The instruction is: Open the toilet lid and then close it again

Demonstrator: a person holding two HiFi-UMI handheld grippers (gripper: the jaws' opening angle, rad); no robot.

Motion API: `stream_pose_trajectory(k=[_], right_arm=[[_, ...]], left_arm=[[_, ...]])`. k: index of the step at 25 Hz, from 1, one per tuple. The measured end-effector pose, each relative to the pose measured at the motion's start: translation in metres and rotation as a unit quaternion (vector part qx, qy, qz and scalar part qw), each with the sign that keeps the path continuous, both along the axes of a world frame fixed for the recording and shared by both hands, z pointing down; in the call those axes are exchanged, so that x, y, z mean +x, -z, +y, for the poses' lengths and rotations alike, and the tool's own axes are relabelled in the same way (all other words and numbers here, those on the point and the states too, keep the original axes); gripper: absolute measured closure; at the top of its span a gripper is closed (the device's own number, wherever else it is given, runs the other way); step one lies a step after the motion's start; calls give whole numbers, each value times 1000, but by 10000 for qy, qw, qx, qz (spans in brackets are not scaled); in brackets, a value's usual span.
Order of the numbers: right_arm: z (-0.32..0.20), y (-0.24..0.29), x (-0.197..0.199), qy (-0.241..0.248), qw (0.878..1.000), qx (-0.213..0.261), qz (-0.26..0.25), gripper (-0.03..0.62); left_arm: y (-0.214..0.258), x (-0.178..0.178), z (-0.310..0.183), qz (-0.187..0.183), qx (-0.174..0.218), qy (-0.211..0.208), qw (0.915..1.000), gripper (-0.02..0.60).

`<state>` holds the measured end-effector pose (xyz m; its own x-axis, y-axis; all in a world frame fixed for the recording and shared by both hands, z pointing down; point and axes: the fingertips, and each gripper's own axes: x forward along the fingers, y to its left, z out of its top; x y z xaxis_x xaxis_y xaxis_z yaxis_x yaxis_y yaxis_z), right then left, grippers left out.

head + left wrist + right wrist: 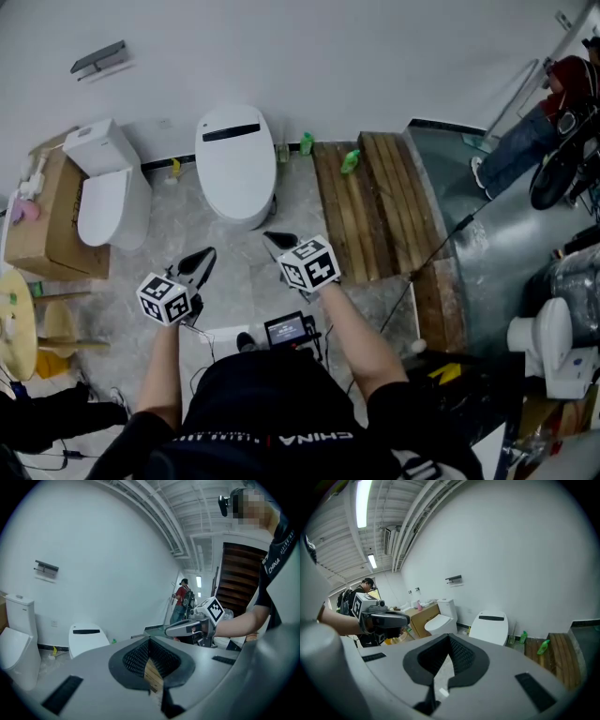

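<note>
We see a plain white wall [375,56] across the top of the head view, with a small grey wall bracket [98,59] at upper left and a pale marbled floor [173,230] below. Right of centre lie brown wooden planks [375,202], a cardboard box [47,244] stands at the left edge, and shiny grey sheeting [487,262] covers the floor at right. In the right gripper view a lit tube light [362,501] hangs on the ribbed ceiling [328,531] at upper left

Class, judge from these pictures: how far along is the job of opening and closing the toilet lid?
Done: nothing shows; the middle toilet lid lies down. In hand: nothing; the left gripper and right gripper are shut, empty, and short of it. Left: apparently both lifting and lowering, unless the whole job is already over.
</note>
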<state>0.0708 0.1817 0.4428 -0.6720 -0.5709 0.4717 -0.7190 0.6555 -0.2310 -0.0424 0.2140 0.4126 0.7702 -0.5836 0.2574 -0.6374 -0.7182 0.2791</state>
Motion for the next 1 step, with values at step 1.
stream_pose_trajectory(k=[1], right_arm=[[1,-1,0,0,10000,-7,5,582]], left_arm=[[-1,0,0,-1,-7,-3,10000,574]])
